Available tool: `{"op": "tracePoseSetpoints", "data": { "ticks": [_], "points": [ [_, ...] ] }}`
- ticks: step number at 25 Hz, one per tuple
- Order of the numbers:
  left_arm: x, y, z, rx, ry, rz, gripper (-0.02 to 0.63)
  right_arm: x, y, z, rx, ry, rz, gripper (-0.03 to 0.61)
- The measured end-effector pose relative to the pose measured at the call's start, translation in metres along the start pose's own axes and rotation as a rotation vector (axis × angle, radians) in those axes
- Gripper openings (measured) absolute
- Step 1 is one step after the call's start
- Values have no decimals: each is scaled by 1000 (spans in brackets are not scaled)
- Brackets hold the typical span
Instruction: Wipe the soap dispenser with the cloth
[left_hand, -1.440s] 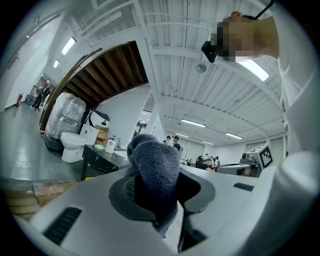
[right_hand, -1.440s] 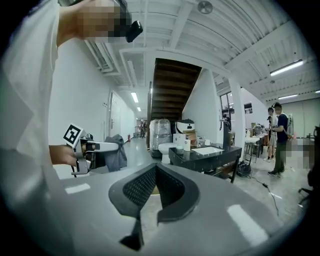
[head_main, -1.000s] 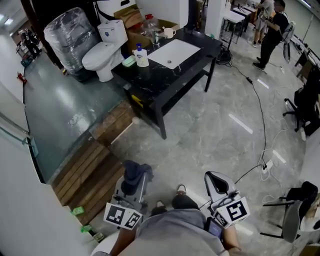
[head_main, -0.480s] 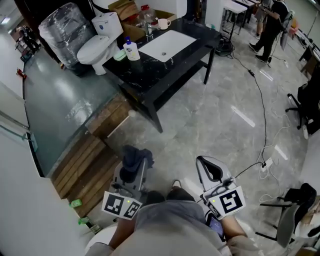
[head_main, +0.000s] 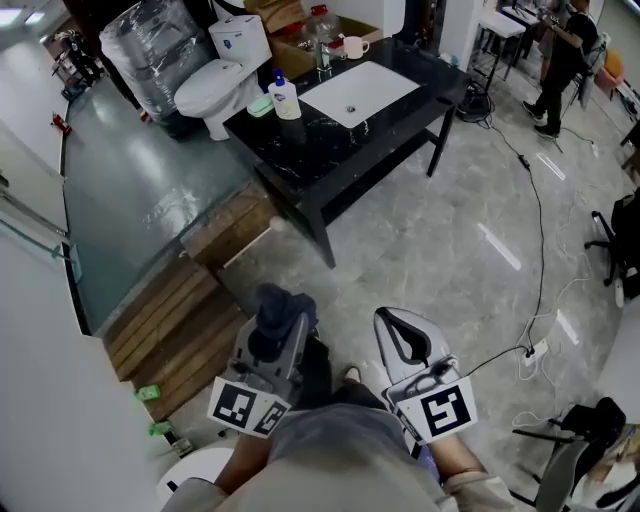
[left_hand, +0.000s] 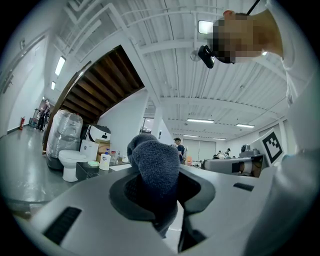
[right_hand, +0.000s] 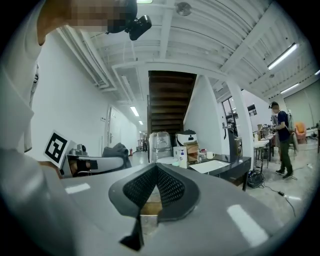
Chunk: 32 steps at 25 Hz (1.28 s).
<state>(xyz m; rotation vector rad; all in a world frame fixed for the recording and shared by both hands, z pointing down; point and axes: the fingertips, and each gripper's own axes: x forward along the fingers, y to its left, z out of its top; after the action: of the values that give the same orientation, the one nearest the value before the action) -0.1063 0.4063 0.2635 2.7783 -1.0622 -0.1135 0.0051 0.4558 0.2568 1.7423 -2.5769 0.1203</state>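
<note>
Holding the cloth (left_hand: 154, 167) in the left hand-held gripper (head_main: 274, 328): we see its jaws clamped on a bunched dark blue wad that pokes out past the tips, so the pickup part looks done. The right hand-held gripper (head_main: 404, 338) is pinched closed with nothing between its jaws. It's level beside the left one, both close to the person's body over the grey floor (head_main: 430, 230). The soap dispenser (head_main: 287, 100), a white bottle with a blue pump top, stands upright at the left end of the black surface (head_main: 300, 160). It's just left of the white basin (head_main: 358, 94) and just beside a small green item (head_main: 260, 105) at that same edge. The toilet (head_main: 213, 95) stands on the floor right past that end. A mug (head_main: 353, 47) sits near the far edge behind the basin. Dispenser and cloth are well apart with open floor between, so we judge zero wiping done: no contact yet. Left to do: walk up to the surface, bring the cloth onto the bottle and rub it down. We'd expect the empty gripper to be needed to steady the bottle, since a light pump bottle will likely slide or tip under a one-sided wipe. Risk note: the green item sits close enough to get knocked.
</note>
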Motion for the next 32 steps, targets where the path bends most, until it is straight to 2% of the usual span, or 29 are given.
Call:
{"op": "tracePoseSetpoints", "data": {
  "ticks": [13, 24, 32],
  "points": [
    [54, 45, 4, -53, -10, -28, 100, 65, -23, 7, -12, 45, 6, 2],
    [98, 128, 25, -68, -19, -43, 100, 161, -27, 16, -14, 79, 34, 0],
    [112, 190, 39, -78, -34, -52, 99, 225, -21, 25, -57, 97, 39, 1]
  ]
}}
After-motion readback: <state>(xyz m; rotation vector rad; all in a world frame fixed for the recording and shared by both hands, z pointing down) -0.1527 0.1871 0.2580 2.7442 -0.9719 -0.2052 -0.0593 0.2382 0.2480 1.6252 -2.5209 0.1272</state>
